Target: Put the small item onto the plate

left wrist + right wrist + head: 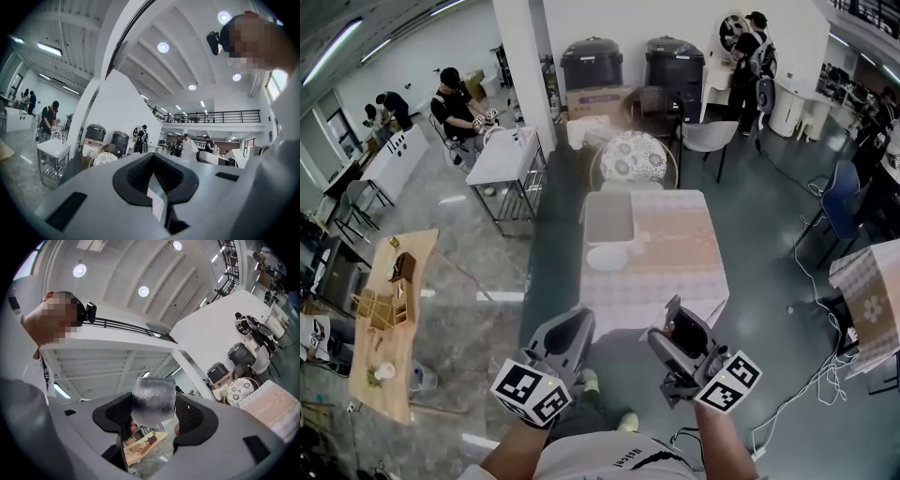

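While both are raised near the person's body, well short of the bench (pixel 675 281), the R hand-held gripper (pixel 154 420) is clenched on the small item (pixel 153 399), a grey-white textured block btwn its jaws. L hand-held gripper (pixel 157 190): jaws together, empty. White plate (pixel 607 258) lies on the bench, just beside a tray (pixel 608 217), well apart from the item.

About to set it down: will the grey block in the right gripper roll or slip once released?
The block looks flat-sided, so it probably won't roll. Its pebbled surface suggests the right gripper holds it without slipping.
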`<state>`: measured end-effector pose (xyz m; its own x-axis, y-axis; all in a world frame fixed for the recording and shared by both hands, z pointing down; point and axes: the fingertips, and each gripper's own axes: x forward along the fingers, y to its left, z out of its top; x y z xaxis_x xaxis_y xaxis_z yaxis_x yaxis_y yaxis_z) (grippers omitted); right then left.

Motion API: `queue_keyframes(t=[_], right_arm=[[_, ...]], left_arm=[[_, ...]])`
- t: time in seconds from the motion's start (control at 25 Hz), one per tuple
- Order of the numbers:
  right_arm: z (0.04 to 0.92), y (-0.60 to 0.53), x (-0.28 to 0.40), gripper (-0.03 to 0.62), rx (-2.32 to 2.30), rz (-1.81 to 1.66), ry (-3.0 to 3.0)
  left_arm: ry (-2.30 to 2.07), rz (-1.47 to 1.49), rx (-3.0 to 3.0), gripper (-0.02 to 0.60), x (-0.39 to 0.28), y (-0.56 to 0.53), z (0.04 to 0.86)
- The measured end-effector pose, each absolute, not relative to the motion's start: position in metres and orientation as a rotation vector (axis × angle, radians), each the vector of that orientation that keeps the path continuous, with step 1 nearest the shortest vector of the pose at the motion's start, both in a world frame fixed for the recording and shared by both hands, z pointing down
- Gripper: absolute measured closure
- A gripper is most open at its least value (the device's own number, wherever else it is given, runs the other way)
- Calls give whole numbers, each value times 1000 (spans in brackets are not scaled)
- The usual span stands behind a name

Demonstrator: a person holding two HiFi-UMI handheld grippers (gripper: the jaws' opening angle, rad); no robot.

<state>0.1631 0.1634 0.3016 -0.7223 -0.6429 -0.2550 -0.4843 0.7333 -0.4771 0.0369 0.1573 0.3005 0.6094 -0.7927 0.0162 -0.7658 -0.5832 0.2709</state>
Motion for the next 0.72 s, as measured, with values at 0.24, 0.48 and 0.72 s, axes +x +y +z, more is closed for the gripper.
queue_keyframes(t=[0.24, 0.48, 0.72], right_arm=[[315, 124, 146, 293, -887, -561, 2545], [330, 61, 124, 293, -940, -579, 2549], [349, -4, 89, 293, -1011, -616, 2554]], left_arm=[[-1276, -179, 2594, 575, 26, 116, 311], [-1218, -222, 2617, 575, 7, 51, 321], [-1190, -161, 2655, 575, -15, -22, 344]])
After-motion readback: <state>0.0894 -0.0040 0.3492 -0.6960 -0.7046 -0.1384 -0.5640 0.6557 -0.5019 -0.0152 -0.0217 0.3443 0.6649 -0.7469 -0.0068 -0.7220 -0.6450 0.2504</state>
